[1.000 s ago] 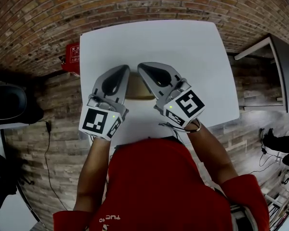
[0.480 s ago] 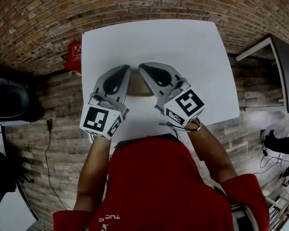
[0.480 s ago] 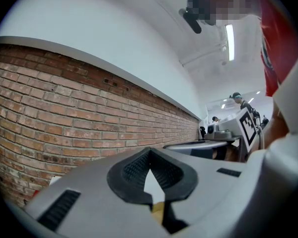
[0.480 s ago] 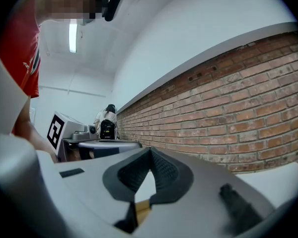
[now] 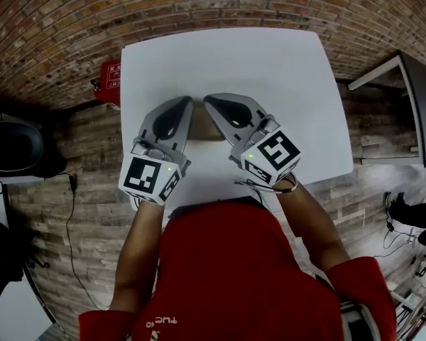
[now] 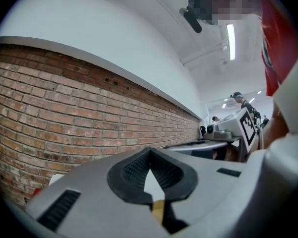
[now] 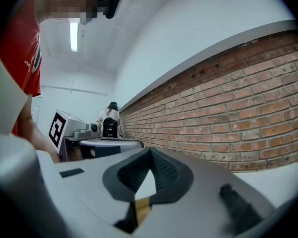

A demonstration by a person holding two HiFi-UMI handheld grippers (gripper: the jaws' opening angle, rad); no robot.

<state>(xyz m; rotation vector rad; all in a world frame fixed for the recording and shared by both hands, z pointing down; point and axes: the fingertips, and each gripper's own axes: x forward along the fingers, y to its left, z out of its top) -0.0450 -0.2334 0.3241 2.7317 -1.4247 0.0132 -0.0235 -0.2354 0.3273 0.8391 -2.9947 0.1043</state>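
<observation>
Above a white table, my left gripper and right gripper are held side by side, tips pointing away from me. A flat tan piece shows between their bodies. In the left gripper view, the left gripper has its dark pads met, and a tan sliver sits low in the seam. The right gripper looks the same in its own view, with a tan sliver too. I cannot tell whether either grips the tan piece.
A brick wall and brick floor surround the table. A red box sits by the table's far left corner. A dark round seat is at left and a white frame at right. A distant person stands at a bench.
</observation>
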